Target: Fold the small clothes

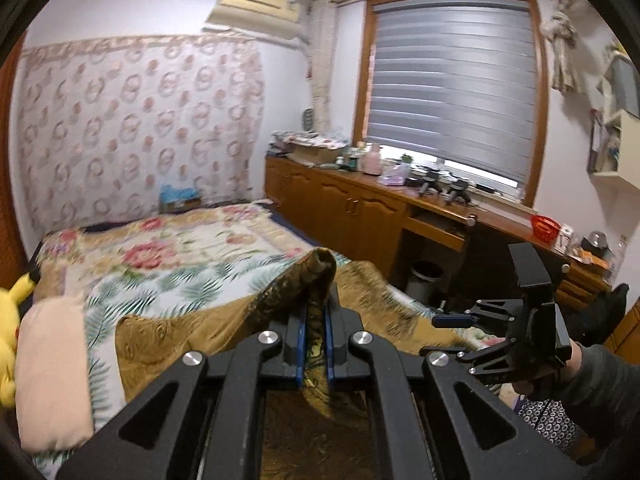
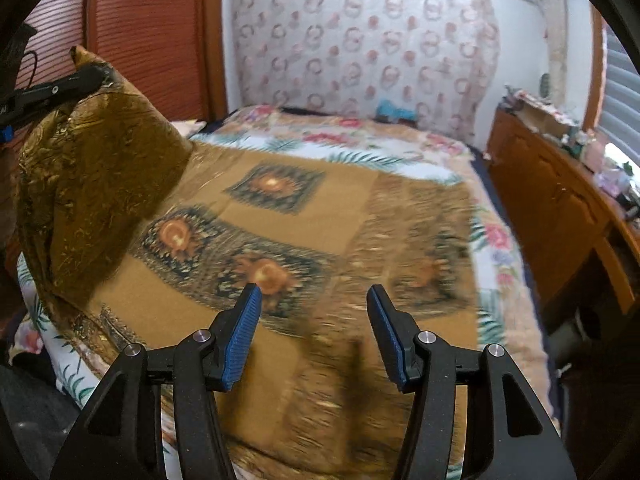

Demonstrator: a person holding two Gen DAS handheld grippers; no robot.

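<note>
A golden-brown patterned cloth [image 2: 280, 220] with dark floral squares lies spread on the bed. My left gripper [image 1: 316, 308] is shut on one corner of the cloth [image 1: 320, 268] and holds it lifted above the bed; it also shows at the far left of the right wrist view [image 2: 86, 74], with the cloth hanging from it. My right gripper [image 2: 314, 300] is open and empty, hovering above the near part of the cloth. It also shows in the left wrist view [image 1: 460, 334], to the right of the lifted corner.
The bed has a floral bedspread [image 1: 168, 248]. A pink pillow [image 1: 52, 368] and a yellow plush toy [image 1: 12, 320] lie at its left. A wooden cabinet and desk [image 1: 360, 208] with clutter run along the right under the window. A bin [image 1: 424, 280] stands under the desk.
</note>
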